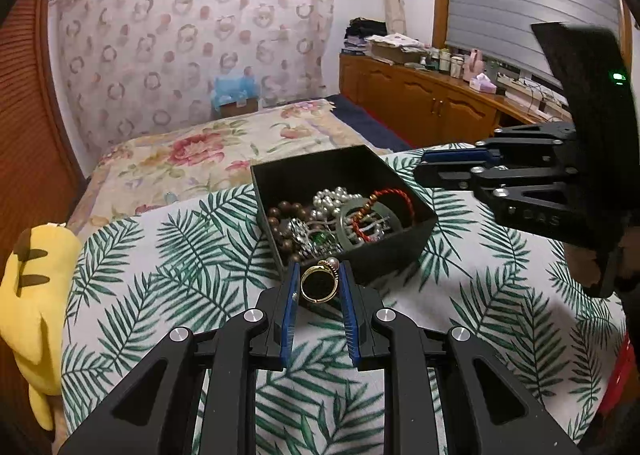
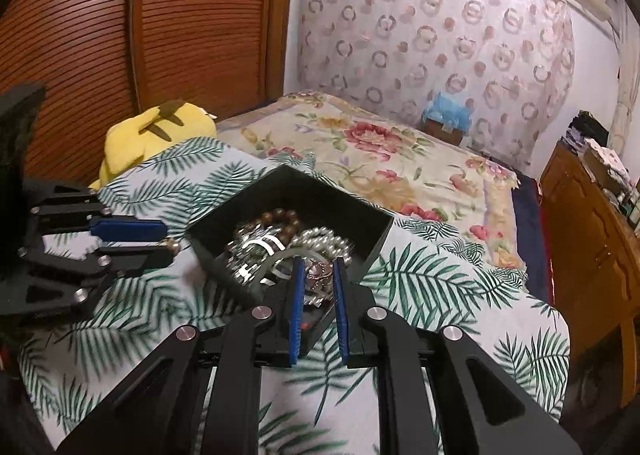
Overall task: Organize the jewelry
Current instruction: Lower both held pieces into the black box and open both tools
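A black open box (image 1: 394,245) (image 2: 376,239) sits on a palm-leaf cloth. It holds brown beads (image 1: 286,215), pearls (image 1: 334,197), a jade bangle with red cord (image 1: 370,221) and silver pieces. My left gripper (image 1: 319,283) is shut on a gold ring with a pearl (image 1: 320,283), just at the box's near wall. It shows in the right wrist view (image 2: 160,239) left of the box. My right gripper (image 2: 317,279) is shut on a silver and pink jewelry piece (image 2: 318,275) over the box's near corner. In the left view it (image 1: 432,169) hangs at the box's right.
A yellow plush toy (image 1: 36,295) (image 2: 156,131) lies at the cloth's left edge. A floral bedspread (image 1: 208,159) lies behind the box. A wooden cabinet (image 1: 420,103) with clutter stands at the right, a slatted wooden door (image 2: 120,35) at the left.
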A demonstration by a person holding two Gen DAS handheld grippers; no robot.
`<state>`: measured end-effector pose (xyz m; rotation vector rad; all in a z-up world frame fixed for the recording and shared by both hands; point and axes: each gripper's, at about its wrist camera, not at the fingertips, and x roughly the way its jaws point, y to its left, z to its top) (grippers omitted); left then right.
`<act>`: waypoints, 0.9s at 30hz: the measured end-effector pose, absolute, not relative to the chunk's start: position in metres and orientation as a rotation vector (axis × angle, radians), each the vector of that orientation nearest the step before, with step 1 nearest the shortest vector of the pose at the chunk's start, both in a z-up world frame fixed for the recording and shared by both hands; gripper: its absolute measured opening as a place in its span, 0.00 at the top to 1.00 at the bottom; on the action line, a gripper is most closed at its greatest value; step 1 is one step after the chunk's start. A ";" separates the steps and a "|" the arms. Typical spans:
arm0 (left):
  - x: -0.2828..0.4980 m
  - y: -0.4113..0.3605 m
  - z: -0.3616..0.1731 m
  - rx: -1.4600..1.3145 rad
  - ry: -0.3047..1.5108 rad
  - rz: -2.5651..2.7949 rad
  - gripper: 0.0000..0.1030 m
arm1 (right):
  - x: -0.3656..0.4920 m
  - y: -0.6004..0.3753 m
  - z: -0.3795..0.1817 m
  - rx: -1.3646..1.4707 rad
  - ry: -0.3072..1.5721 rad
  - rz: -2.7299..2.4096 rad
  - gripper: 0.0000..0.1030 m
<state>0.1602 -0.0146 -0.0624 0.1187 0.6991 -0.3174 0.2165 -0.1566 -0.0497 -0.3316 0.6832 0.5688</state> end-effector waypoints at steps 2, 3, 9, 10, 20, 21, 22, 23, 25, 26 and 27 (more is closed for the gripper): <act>0.165 -0.014 -0.061 0.117 0.698 -0.318 0.82 | 0.230 -0.155 -0.053 -0.310 0.697 0.570 0.85; 0.168 -0.015 -0.060 0.117 0.698 -0.316 0.82 | 0.235 -0.155 -0.054 -0.299 0.702 0.573 0.85; 0.187 -0.016 -0.055 0.109 0.695 -0.302 0.82 | 0.258 -0.154 -0.061 -0.247 0.721 0.574 0.84; 0.191 -0.016 -0.054 0.104 0.696 -0.301 0.82 | 0.259 -0.152 -0.062 -0.244 0.722 0.574 0.84; 0.217 -0.031 -0.061 0.111 0.717 -0.291 0.82 | 0.276 -0.156 -0.059 -0.190 0.745 0.574 0.65; 0.219 -0.031 -0.061 0.110 0.717 -0.289 0.82 | 0.275 -0.158 -0.057 -0.186 0.742 0.573 0.65; 0.222 -0.032 -0.061 0.106 0.718 -0.281 0.82 | 0.273 -0.161 -0.056 -0.182 0.738 0.570 0.65; 0.223 -0.032 -0.060 0.104 0.716 -0.278 0.82 | 0.271 -0.164 -0.054 -0.177 0.734 0.567 0.65; 0.226 -0.033 -0.059 0.100 0.716 -0.272 0.81 | 0.267 -0.171 -0.052 -0.171 0.725 0.554 0.65; 0.226 -0.034 -0.060 0.098 0.714 -0.270 0.75 | 0.265 -0.174 -0.050 -0.165 0.721 0.552 0.65; 0.226 -0.034 -0.059 0.095 0.710 -0.269 0.70 | 0.263 -0.178 -0.049 -0.157 0.719 0.551 0.65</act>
